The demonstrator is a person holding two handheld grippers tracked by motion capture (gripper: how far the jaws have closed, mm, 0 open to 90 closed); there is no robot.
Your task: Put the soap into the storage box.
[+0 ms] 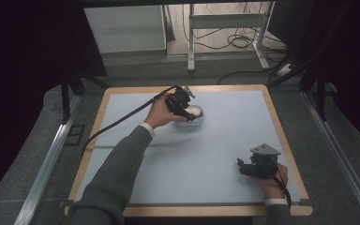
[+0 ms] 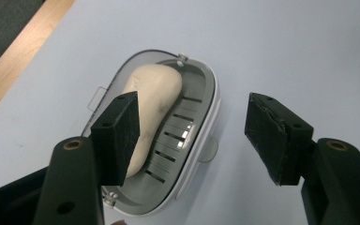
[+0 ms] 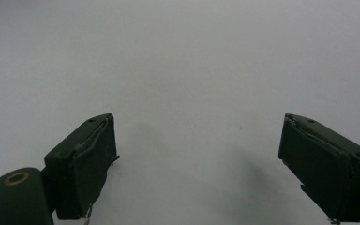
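While the left gripper (image 2: pixel 190 136) hovers, jaws wide and empty, the soap bar (image 2: pixel 151 110) lies below toward ten o'clock, long axis five-to-eleven in its soap dish (image 2: pixel 206 122); the right gripper (image 3: pixel 197 164), equally agape, holds nothing.

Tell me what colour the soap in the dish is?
Cream-white. The soap shows best in the left gripper view.

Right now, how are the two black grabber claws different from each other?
The left gripper reaches far across the table and hovers over the grey oval soap dish holding a cream soap bar. The right gripper sits near the table's front edge over bare pale blue mat. Both have their black jaws open and hold nothing.
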